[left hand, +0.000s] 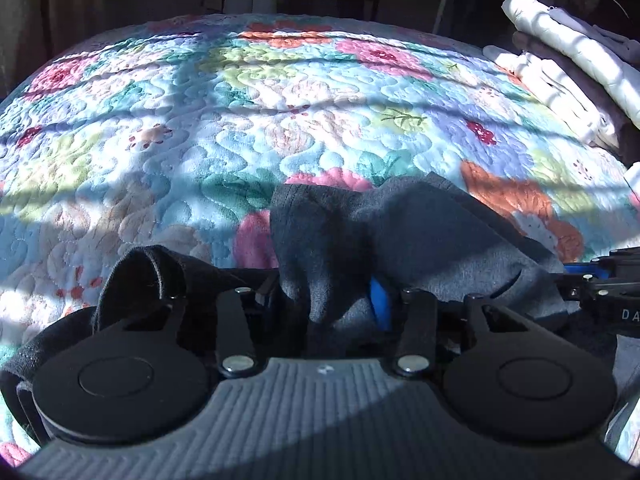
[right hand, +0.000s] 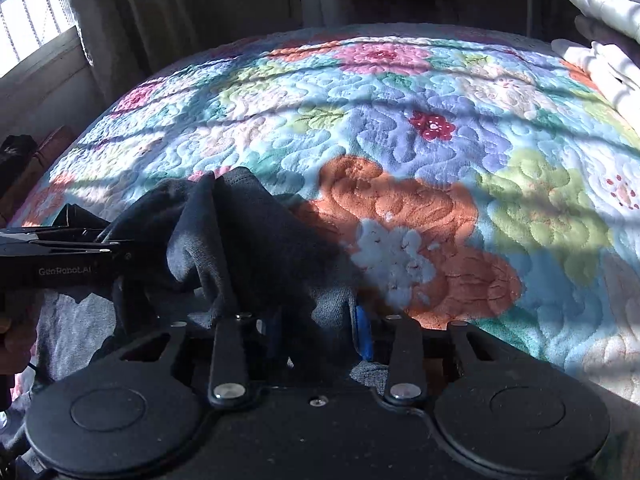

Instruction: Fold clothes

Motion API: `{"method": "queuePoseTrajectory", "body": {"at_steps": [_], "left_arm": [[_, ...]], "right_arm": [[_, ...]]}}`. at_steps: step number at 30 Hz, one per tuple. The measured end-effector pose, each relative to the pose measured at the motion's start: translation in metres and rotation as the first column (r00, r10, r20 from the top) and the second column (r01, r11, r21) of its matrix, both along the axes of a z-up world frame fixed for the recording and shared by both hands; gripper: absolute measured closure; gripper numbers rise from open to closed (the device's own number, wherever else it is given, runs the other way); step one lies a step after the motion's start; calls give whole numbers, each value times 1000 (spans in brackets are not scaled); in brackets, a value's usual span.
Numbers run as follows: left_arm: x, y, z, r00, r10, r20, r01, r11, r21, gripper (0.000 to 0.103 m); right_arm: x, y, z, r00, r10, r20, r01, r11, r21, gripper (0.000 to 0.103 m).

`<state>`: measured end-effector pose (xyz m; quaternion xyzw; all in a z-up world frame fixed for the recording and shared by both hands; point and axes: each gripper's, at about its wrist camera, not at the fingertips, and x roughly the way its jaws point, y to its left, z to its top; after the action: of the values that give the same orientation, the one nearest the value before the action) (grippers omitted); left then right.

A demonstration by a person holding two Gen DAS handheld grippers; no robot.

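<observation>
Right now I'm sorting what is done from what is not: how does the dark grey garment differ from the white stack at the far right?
The dark grey garment is bunched and unfolded; the white stack is folded in neat layers. The garment is gripped by the left hand-held gripper and the right hand-held gripper; the stack is untouched. The garment is near, the stack far right. Both are over the floral quilt.

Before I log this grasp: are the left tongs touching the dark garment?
Touching. The left wrist view shows the dark garment bunched between the left tongs, covering the blue pad.
</observation>
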<state>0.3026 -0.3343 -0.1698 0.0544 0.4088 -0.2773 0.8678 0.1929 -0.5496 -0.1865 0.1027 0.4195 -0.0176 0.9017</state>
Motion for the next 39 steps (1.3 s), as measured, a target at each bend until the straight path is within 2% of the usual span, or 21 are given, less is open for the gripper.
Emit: {"method": "queuePoseTrajectory", "body": {"at_steps": [1, 3, 6, 8, 10, 12, 13, 14, 15, 17, 19, 21, 22, 25, 27, 28, 31, 33, 36, 38, 39], "left_arm": [[0, -1, 4, 1000, 5, 6, -4, 1000, -10, 81], [2, -3, 11, 1000, 17, 15, -17, 999, -38, 86], [8, -7, 28, 997, 47, 62, -41, 996, -81, 88], [12, -10, 40, 993, 65, 101, -54, 993, -110, 88], [14, -11, 42, 992, 69, 104, -56, 991, -125, 88], [15, -13, 44, 991, 74, 108, -58, 988, -141, 83], [16, -13, 45, 991, 76, 109, -59, 987, -148, 71], [16, -14, 46, 991, 78, 111, -60, 986, -156, 64], [17, -15, 47, 990, 80, 112, -61, 985, -164, 58], [19, -16, 50, 990, 84, 115, -63, 982, -179, 52], [14, -6, 49, 989, 87, 122, -65, 982, -176, 37], [7, 12, 49, 989, 76, 127, -56, 986, -154, 36], [3, 21, 49, 989, 70, 129, -51, 988, -143, 36], [-8, 49, 49, 990, 53, 134, -38, 993, -112, 35], [-16, 70, 47, 991, 51, 127, -40, 995, -90, 33], [-19, 79, 45, 991, 59, 120, -50, 996, -73, 33], [-26, 104, 41, 990, 90, 113, -87, 996, -32, 33], [-32, 121, 38, 988, 107, 114, -107, 994, -5, 33], [-38, 143, 35, 984, 119, 135, -122, 992, 14, 31], [-38, 150, 30, 986, 96, 133, -101, 994, 32, 31], [-39, 152, 28, 988, 82, 130, -88, 995, 43, 31]], "right_arm": [[0, 3, 4, 1000, 19, 14, -18, 999, -37, 91], [-4, 6, 16, 997, 24, 78, -15, 994, -107, 95], [-13, 2, 44, 978, -32, 205, 74, 976, -204, 96], [-25, 1, 60, 954, -72, 292, 155, 949, -274, 96], [-40, 0, 74, 926, -103, 364, 234, 912, -337, 97], [-49, -1, 75, 916, -120, 382, 291, 854, -431, 100], [-53, -2, 74, 913, -126, 387, 316, 819, -479, 100], [-55, -8, 69, 918, -149, 367, 331, 798, -504, 100], [-55, -17, 64, 923, -178, 342, 338, 801, -494, 100], [-56, -37, 53, 927, -252, 276, 351, 844, -406, 99], [-56, -45, 45, 927, -291, 236, 366, 838, -404, 98], [-56, -47, 38, 926, -319, 204, 377, 821, -428, 96], [-58, -46, 37, 923, -329, 200, 384, 816, -432, 91], [-65, -38, 49, 916, -320, 242, 393, 838, -378, 79], [-67, -28, 62, 913, -297, 281, 383, 863, -330, 67], [-66, -23, 68, 915, -278, 292, 362, 886, -289, 59], [-62, -7, 88, 926, -210, 314, 260, 957, -127, 55], [-50, 6, 94, 942, -147, 300, 157, 988, -8, 51], [-28, 24, 92, 966, -61, 251, 27, 990, 138, 48], [-10, 39, 87, 975, 2, 221, -40, 985, 167, 47], [-2, 45, 86, 976, 30, 215, -63, 987, 145, 47]]}}
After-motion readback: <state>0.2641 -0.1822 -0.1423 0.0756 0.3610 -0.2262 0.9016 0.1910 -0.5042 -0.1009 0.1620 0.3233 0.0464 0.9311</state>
